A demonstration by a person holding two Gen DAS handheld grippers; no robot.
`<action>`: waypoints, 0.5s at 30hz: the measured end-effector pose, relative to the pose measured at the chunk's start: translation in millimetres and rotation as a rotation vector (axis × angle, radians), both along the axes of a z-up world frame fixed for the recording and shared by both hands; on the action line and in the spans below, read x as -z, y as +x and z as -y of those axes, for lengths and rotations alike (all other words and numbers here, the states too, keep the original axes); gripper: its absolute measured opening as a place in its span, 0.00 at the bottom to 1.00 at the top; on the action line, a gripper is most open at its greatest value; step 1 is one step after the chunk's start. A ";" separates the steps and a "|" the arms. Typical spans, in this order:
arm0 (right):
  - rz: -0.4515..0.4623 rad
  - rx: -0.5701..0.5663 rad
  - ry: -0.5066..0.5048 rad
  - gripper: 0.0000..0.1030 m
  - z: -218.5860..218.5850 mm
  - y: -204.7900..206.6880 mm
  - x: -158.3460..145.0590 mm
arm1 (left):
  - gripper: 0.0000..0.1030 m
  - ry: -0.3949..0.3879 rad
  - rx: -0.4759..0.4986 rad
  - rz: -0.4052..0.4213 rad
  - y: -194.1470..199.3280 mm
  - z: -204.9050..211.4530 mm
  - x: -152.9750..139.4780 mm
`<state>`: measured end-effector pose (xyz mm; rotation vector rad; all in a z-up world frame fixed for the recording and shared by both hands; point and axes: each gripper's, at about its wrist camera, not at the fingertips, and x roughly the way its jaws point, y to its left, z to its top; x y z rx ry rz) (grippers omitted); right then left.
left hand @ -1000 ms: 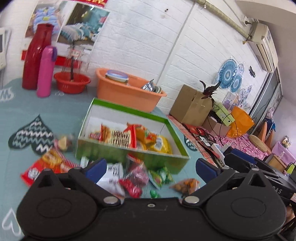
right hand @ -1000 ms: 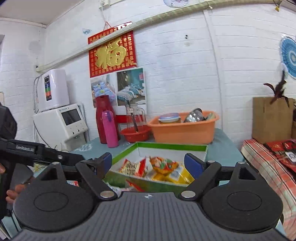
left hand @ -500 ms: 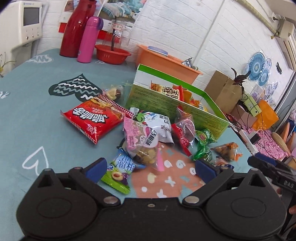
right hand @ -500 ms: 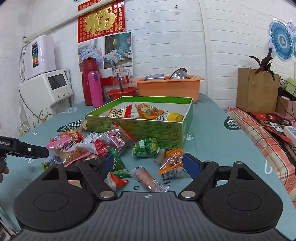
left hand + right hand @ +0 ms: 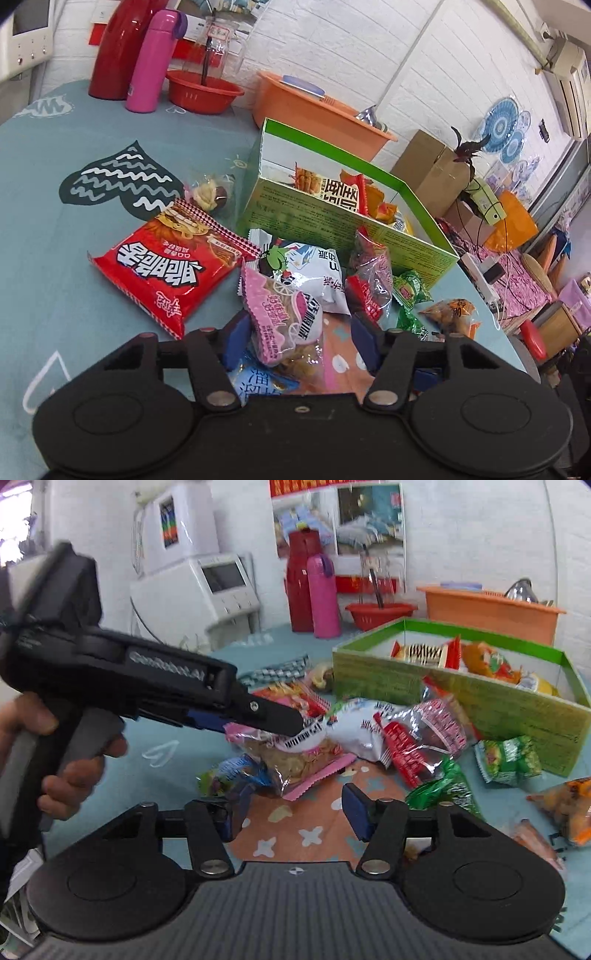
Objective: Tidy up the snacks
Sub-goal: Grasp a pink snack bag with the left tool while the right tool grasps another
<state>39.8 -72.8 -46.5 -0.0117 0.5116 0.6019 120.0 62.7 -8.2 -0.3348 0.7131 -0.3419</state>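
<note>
Down low, the left gripper (image 5: 299, 341) straddled the pink-edged crinkly clear snack bag (image 5: 284, 325) on the table (image 5: 55, 221), fingers apart; right gripper (image 5: 293, 814) gaped empty nearby.

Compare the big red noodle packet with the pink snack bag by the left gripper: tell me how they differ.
The red noodle packet is opaque red and lies flat on the tablecloth, clear of the left gripper. The pink snack bag is smaller, partly see-through so its contents show, and sits between the open fingers, propped on other packets. Both are sealed packets outside the green box.
</note>
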 end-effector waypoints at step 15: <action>-0.036 0.043 0.052 0.34 -9.6 17.9 4.4 | 0.64 -0.066 0.056 -0.003 -0.9 -7.4 3.1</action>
